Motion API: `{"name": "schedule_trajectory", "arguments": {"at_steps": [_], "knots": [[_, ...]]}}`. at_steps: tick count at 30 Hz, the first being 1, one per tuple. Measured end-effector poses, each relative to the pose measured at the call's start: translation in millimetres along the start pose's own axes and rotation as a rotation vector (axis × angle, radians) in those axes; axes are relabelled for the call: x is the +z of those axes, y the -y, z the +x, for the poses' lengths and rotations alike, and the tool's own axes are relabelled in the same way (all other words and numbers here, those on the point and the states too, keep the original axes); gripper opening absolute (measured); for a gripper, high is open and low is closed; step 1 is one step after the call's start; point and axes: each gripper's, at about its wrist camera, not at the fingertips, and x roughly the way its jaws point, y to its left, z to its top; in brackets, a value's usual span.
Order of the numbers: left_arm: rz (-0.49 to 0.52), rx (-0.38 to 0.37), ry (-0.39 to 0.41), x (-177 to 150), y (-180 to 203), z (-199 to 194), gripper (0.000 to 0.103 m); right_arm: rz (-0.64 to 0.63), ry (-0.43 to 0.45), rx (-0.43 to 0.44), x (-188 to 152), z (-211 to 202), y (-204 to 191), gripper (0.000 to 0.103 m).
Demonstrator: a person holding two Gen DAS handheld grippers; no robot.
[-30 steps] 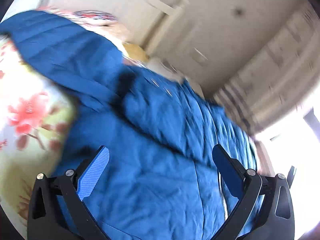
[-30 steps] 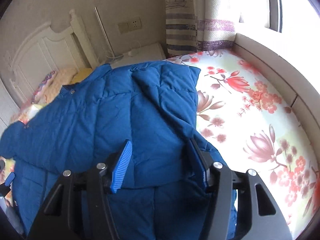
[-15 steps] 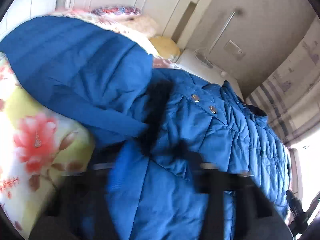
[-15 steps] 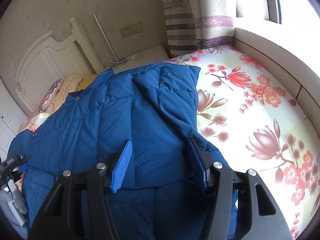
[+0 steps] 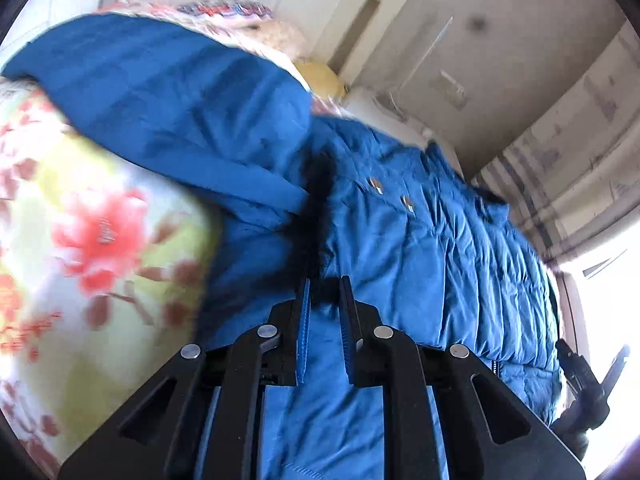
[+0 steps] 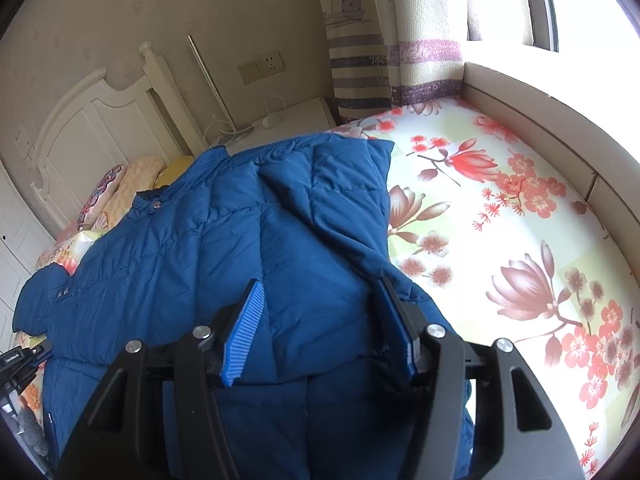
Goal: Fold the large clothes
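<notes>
We see the blue quilted jacket (image 6: 208,248) spread over the floral bedsheet (image 6: 500,240), which serves as our landmark: the coat covers the sheet's headboard-side half, while the window-side half lies bare. Our left gripper (image 5: 323,292) has its blue pads drawn close together, pinching the jacket fabric right at the dark fur trim (image 5: 316,208), beside the hood (image 5: 172,108) that drapes onto the sheet. Our right gripper (image 6: 320,292) sits with its jaws spread wide over a folded flap of the jacket, the blue pads on either side of the cloth without squeezing it. Beyond the sheet stands the white headboard (image 6: 92,132).
</notes>
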Motion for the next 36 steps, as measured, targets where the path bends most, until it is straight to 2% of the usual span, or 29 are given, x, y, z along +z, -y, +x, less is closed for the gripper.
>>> {"name": "schedule_trajectory", "arguments": {"at_steps": [2, 4, 5, 6, 8, 9, 10, 13, 18, 19, 20, 21, 22, 23, 24, 25, 27, 29, 30, 33, 36], "knots": [[-0.044, 0.032, 0.048, 2.9, -16.9, -15.7, 0.016, -0.001, -0.003, 0.0, -0.1, 1.5, -0.4, 0.058], [-0.147, 0.023, 0.086, 14.0, -49.7, -30.1, 0.018, -0.003, -0.004, -0.001, -0.8, -0.2, -0.7, 0.058], [-0.203, 0.008, 0.105, 20.0, -69.8, -36.0, 0.024, -0.004, -0.004, -0.001, -1.5, -0.8, -0.9, 0.058], [-0.277, 0.003, 0.131, 27.6, -96.1, -42.3, 0.054, -0.004, -0.005, -0.001, -1.9, -1.6, -1.0, 0.059], [-0.408, -0.017, 0.21, 36.3, -137.3, -53.5, 0.098, -0.005, -0.008, -0.003, -2.5, -2.5, -1.3, 0.059], [-0.476, -0.055, 0.283, 38.8, -157.0, -60.9, 0.099, -0.007, -0.009, -0.005, -2.7, -2.9, -1.7, 0.059], [-0.52, -0.064, 0.315, 47.4, -177.2, -65.9, 0.099, -0.008, -0.011, -0.006, -2.6, -3.1, -1.6, 0.059], [-0.546, -0.087, 0.321, 79.1, -206.0, -67.8, 0.099, -0.013, -0.016, -0.009, -2.0, -3.3, -2.8, 0.06], [-0.554, -0.028, 0.309, 128.3, -234.0, -52.6, 0.099, -0.016, -0.021, -0.011, -1.3, -3.0, -4.0, 0.061], [-0.555, -0.012, 0.306, 136.9, -236.5, -48.2, 0.098, -0.017, -0.021, -0.011, -1.4, -3.0, -4.3, 0.061], [-0.55, -0.006, 0.3, 141.8, -236.6, -45.2, 0.087, -0.017, -0.022, -0.01, -1.2, -2.7, -4.1, 0.061], [-0.544, -0.018, 0.289, 146.5, -234.7, -42.8, 0.053, -0.016, -0.023, -0.009, -1.0, -2.3, -3.7, 0.062], [-0.543, -0.053, 0.267, 149.7, -231.6, -40.0, 0.034, -0.016, -0.025, -0.007, -0.9, -2.1, -3.9, 0.062], [-0.543, -0.033, 0.257, 151.3, -224.7, -41.4, 0.019, -0.016, -0.026, -0.006, -0.7, -1.6, -3.3, 0.063], [-0.509, 0.012, 0.284, 151.5, -212.2, -48.4, 0.006, -0.017, -0.027, -0.004, -0.6, -1.5, -3.5, 0.063], [-0.412, 0.036, 0.345, 152.2, -184.1, -61.2, 0.005, -0.018, -0.028, -0.003, -0.4, -1.2, -3.4, 0.064], [-0.271, 0.045, 0.41, 152.3, -140.4, -74.8, 0.005, -0.019, -0.028, -0.002, -0.2, -0.8, -3.2, 0.064], [-0.105, 0.005, 0.446, 145.1, -76.3, -87.6, 0.005, -0.018, -0.028, -0.002, -0.3, -0.8, -3.3, 0.064], [-0.005, -0.041, 0.451, 137.6, -35.7, -91.5, 0.005, -0.018, -0.028, -0.001, -0.3, -0.8, -3.4, 0.064], [0.224, -0.163, 0.41, 105.9, 57.1, -89.7, 0.005, -0.016, -0.027, 0.001, -0.4, -1.0, -3.3, 0.064], [0.445, -0.258, 0.304, 54.9, 140.3, -67.6, 0.005, -0.009, -0.026, 0.009, -0.4, -1.0, -2.7, 0.064]]}}
